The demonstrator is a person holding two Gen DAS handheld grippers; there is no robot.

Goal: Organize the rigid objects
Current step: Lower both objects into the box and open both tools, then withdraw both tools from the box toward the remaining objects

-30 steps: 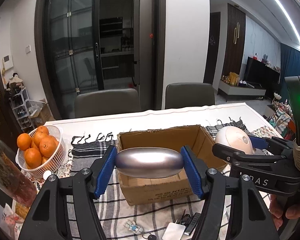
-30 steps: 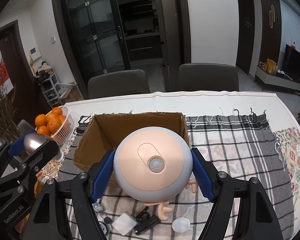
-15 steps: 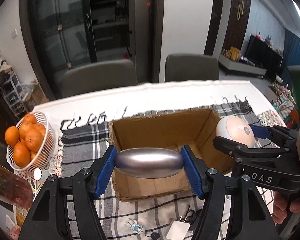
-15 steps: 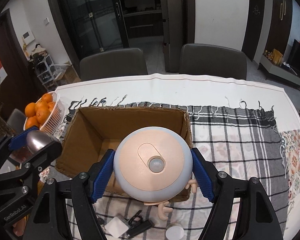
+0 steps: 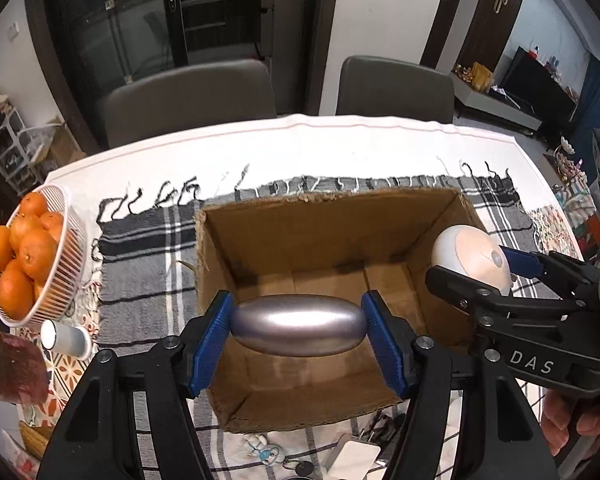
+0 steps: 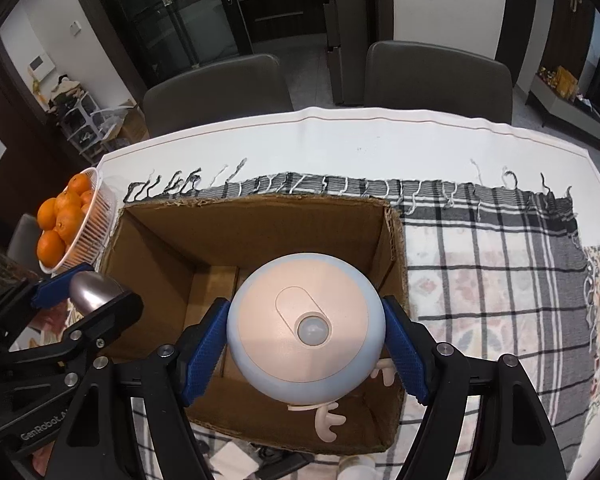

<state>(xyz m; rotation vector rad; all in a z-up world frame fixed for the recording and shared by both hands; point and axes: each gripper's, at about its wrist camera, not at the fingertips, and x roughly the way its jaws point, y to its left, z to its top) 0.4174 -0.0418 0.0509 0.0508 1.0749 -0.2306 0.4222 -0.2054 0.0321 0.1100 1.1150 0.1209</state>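
Two claws are in my views, and each one is clamped on something. My left claw [image 5: 298, 330] has its blue pads pressed against the two ends of a silver egg-shaped object [image 5: 298, 330], which lies crosswise between them. Directly below and ahead of that claw sits the open cardboard box [image 5: 320, 224], so the silver piece hangs over the box's near-left part, clear of the floor of the box as far as I can judge.

My right claw [image 6: 305, 332] grips a round pale-blue device with a peach face [image 6: 305, 332] by its sides, a small lens-like dome facing the camera. Cream antler-shaped bits stick out under it. It hangs over the right half of the same box, with the box's right wall just beside the claw's right finger.

From the left view the right claw appears to the right of mine, a hand [image 5: 572, 428] wrapped around its handle.

Left of the left claw, on the table [image 6: 380, 136], stands a white basket of oranges [image 5: 24, 256]. The box rests on a plaid cloth [image 6: 492, 240] that stretches away to the right of the right claw. Small odds and ends lie under both claws, on the near side of the box; I cannot make them out.
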